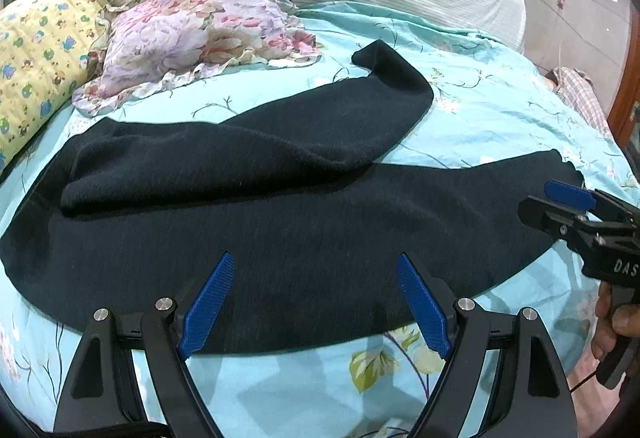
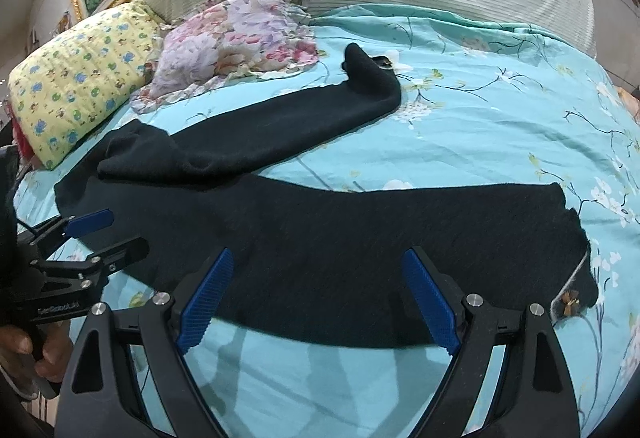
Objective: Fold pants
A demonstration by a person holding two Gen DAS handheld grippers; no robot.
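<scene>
The pants (image 1: 280, 222) are lying spread on the bed (image 1: 500, 118), near leg straight across, far leg angling away. Both the left gripper (image 1: 316, 294) and the right gripper (image 2: 320, 294) are hovering over the near edge, jaws apart, empty. Folding is likely just starting; next, each needs to be pinching an edge.

Pants (image 1: 280, 230) ahead of tool: dark fuzzy matt cloth. Sheet (image 1: 500, 118) under them: smooth cloth. Gripper pads (image 1: 210, 304): bumpy blue plastic.

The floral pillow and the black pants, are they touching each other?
Apart. The right wrist view shows a strip of blue sheet between the floral pillow and the black pants.
</scene>
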